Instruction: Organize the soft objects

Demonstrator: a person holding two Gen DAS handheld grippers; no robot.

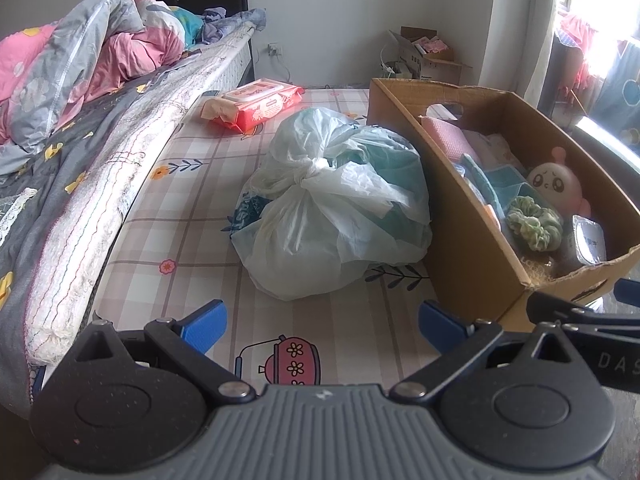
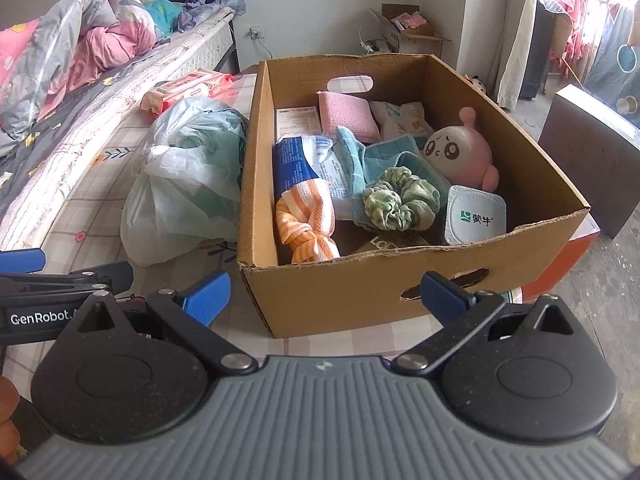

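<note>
A cardboard box [image 2: 352,292] stands on a checked mat and holds a pink plush doll [image 2: 460,152], a green scrunchie [image 2: 400,200], an orange striped cloth [image 2: 308,220], a teal towel [image 2: 384,156], a pink cloth [image 2: 348,114] and a yogurt cup [image 2: 474,216]. The box also shows in the left wrist view [image 1: 472,240], at the right. A knotted white plastic bag [image 1: 332,204] lies left of the box. My left gripper [image 1: 320,324] is open and empty, just before the bag. My right gripper [image 2: 326,298] is open and empty at the box's near wall.
A red wet-wipes pack [image 1: 256,104] lies beyond the bag. A bed with a pink and grey quilt [image 1: 80,64] runs along the left. Another open carton [image 2: 408,32] stands by the far wall. A dark box [image 2: 588,144] sits on the floor at right.
</note>
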